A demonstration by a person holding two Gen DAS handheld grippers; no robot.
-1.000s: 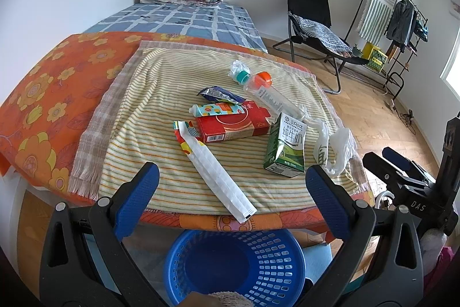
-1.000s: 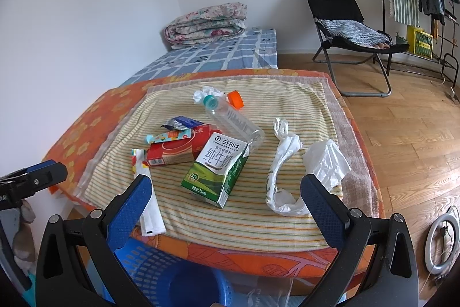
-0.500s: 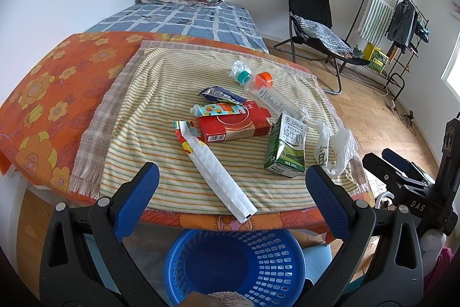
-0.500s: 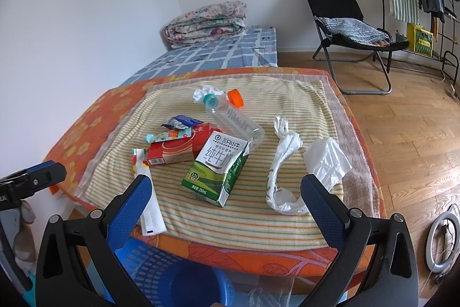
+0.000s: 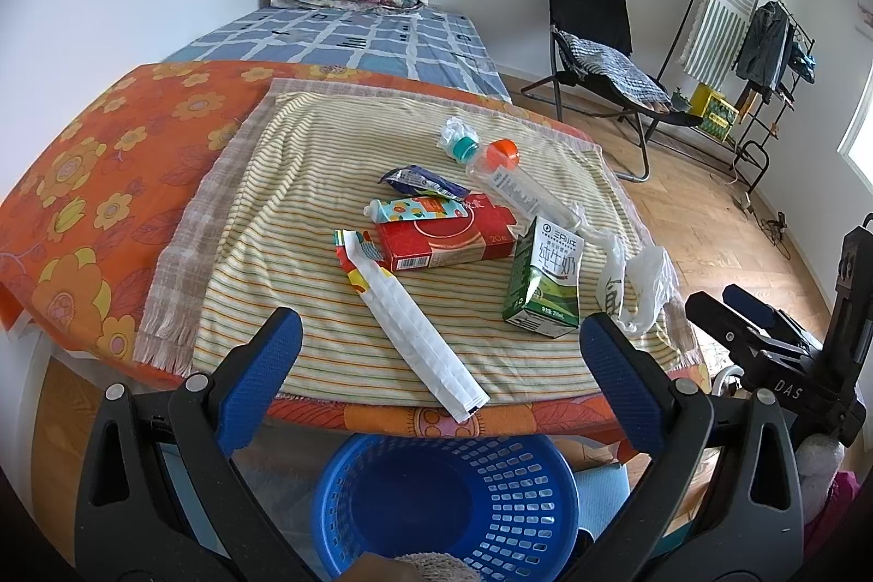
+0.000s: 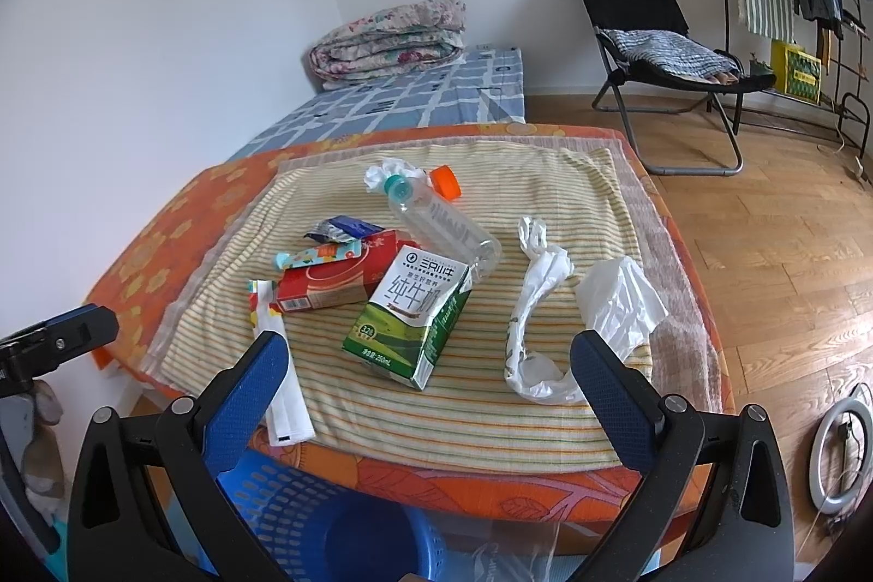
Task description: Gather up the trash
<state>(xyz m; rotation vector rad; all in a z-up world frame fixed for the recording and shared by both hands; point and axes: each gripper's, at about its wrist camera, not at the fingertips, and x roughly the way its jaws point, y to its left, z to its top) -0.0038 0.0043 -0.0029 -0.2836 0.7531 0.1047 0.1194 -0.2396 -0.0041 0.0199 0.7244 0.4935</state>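
Nothing on the table has shifted since the earlier frames, and both grippers hold almost the same hovering pose at the near edge. Spread over the orange flowered tablecloth (image 5: 82, 178) is a yellow striped towel (image 5: 305, 200), and all the trash lies on it. Below the table's near edge stands a blue plastic basket (image 5: 447, 500), with none of the trash in it. Nearest that edge, a long white wrapper (image 5: 414, 342) with a colourful printed end runs diagonally, its tip just over the towel's border. A crumpled white plastic bag (image 6: 551, 309) lies at the right side of the towel. Beside it, a clear plastic bottle (image 6: 442, 222) with a teal cap lies on its side, and an orange cap (image 6: 444, 181) sits just beside the bottle's neck. A red carton (image 5: 447, 238) lies flat in the middle, with a small printed tube (image 5: 414, 208) resting against its far edge and a dark blue foil wrapper (image 5: 420, 181) just behind. A green-and-white milk carton (image 6: 409, 320) lies tilted, touching the red carton's right end. The left gripper (image 5: 434, 358) is spread wide and holds nothing; the right gripper (image 6: 428, 375) is likewise released and empty.
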